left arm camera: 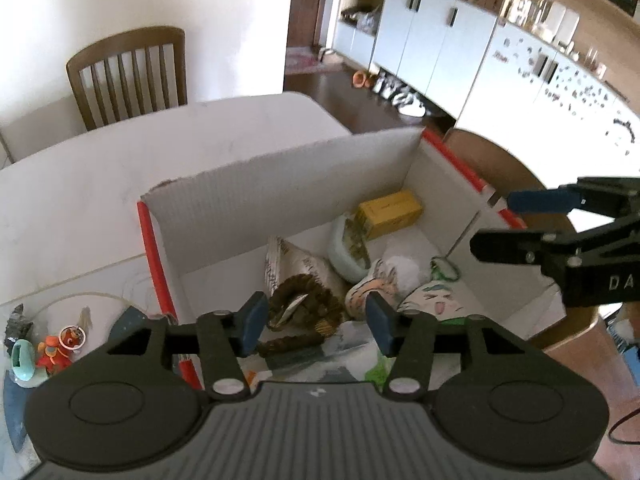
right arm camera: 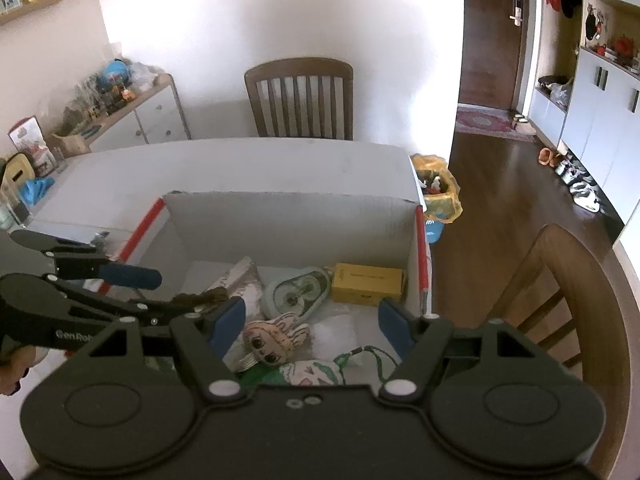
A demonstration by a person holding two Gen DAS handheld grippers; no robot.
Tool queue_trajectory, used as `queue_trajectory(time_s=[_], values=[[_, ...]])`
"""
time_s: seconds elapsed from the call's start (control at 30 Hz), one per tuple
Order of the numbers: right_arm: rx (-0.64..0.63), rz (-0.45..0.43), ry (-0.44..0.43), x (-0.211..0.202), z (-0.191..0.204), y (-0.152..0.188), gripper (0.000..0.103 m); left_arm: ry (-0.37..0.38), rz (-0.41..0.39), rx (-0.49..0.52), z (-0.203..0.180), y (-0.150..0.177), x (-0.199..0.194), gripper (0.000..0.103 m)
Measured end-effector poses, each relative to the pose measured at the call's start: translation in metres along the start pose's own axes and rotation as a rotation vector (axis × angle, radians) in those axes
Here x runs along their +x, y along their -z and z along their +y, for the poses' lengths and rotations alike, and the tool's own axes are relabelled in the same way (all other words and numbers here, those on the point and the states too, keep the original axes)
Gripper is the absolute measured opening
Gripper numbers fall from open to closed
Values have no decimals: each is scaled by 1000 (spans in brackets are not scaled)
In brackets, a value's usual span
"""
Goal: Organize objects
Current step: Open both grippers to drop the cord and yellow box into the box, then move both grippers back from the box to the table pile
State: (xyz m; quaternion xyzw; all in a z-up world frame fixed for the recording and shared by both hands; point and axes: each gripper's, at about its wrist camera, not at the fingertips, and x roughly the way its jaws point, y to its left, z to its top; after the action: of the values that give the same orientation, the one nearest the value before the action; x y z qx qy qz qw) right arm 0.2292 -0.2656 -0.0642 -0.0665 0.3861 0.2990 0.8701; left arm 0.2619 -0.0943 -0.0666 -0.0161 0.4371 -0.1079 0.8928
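Observation:
A white cardboard box [left arm camera: 280, 200] with red-taped edges stands on the table, and both grippers hover over it. It holds a yellow carton [left arm camera: 390, 214], a pale green pouch [left arm camera: 348, 248], a brown woven piece [left arm camera: 304, 308], a silvery packet [left arm camera: 288, 264] and two cartoon-face plush charms [left arm camera: 376, 284]. My left gripper [left arm camera: 316, 326] is open above the brown woven piece, and its pads touch nothing. My right gripper [right arm camera: 311, 326] is open and empty above the plush charm [right arm camera: 272, 344]. The right gripper [left arm camera: 496, 224] also shows over the box's right wall.
Small toys lie on the table left of the box, among them an orange figure [left arm camera: 56, 350]. A wooden chair [right arm camera: 300, 100] stands behind the table and another [right arm camera: 560, 300] at its right. A bin lined with a yellow bag [right arm camera: 436, 188] sits on the floor.

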Motion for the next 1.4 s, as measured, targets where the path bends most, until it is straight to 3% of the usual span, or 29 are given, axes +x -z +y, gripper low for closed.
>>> queue_trajectory(time_s=[0.3, 0.63, 0.9, 1.1, 1.27, 1.4], values=[[-13, -58, -18, -31, 12, 4, 78, 23, -84, -28, -3, 7, -41, 62], [-10, -114, -20, -55, 36, 8, 87, 16, -175, -71, 16, 26, -88, 81], [21, -137, -9, -60, 71, 13, 102, 2, -220, -95, 54, 44, -119, 85], [55, -141, 0, -57, 101, 15, 102, 13, -251, -120, 89, 57, -137, 101], [58, -129, 3, -51, 130, 17, 102, 43, -257, -125, 118, 69, -147, 103], [66, -121, 1, -43, 153, 15, 102, 16, -270, -102, 137, 79, -151, 103]])
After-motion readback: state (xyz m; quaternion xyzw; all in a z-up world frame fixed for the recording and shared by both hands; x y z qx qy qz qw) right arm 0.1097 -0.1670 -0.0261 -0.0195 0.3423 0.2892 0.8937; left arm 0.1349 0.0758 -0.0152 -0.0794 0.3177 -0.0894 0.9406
